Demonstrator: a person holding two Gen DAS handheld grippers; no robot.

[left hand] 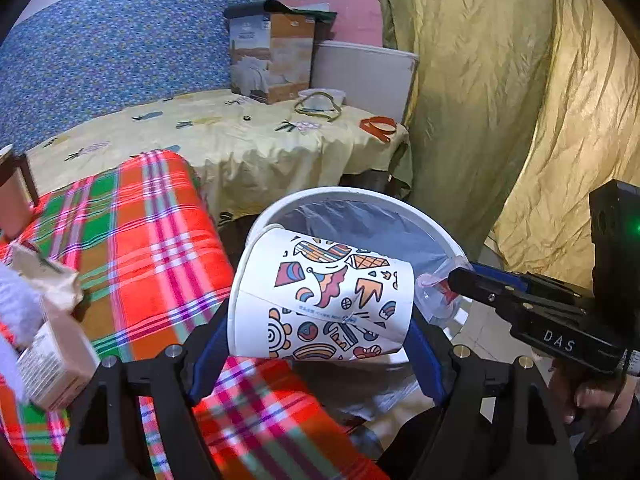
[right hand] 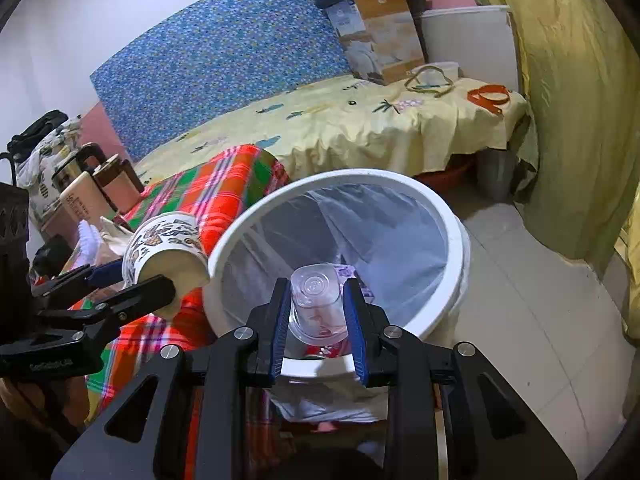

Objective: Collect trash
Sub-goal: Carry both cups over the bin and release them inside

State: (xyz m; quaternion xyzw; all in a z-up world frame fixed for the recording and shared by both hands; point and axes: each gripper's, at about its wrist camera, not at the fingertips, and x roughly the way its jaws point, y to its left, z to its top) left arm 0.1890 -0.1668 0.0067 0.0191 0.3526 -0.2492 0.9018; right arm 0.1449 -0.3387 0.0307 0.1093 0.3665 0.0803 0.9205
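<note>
The right gripper has its jaws narrow, pads pressed on a clear plastic cup held over the near rim of the white trash bin. The left gripper has its jaws wide, clamped on a printed paper cup lying sideways, mouth to the left, just at the bin's rim beside the plaid blanket. Both cups look light and empty, judging by how they sit. The paper cup is soft-walled and probably crushes under a hard squeeze, so a mid-body hold suits it; the clear cup looks thin, slick and crackly, best taken across its sides as now. The right wrist view shows the bag-lined bin interior and some wrapper at the bottom. The left wrist view shows 1 carton and crumpled paper left on the blanket, presumably more trash.
</note>
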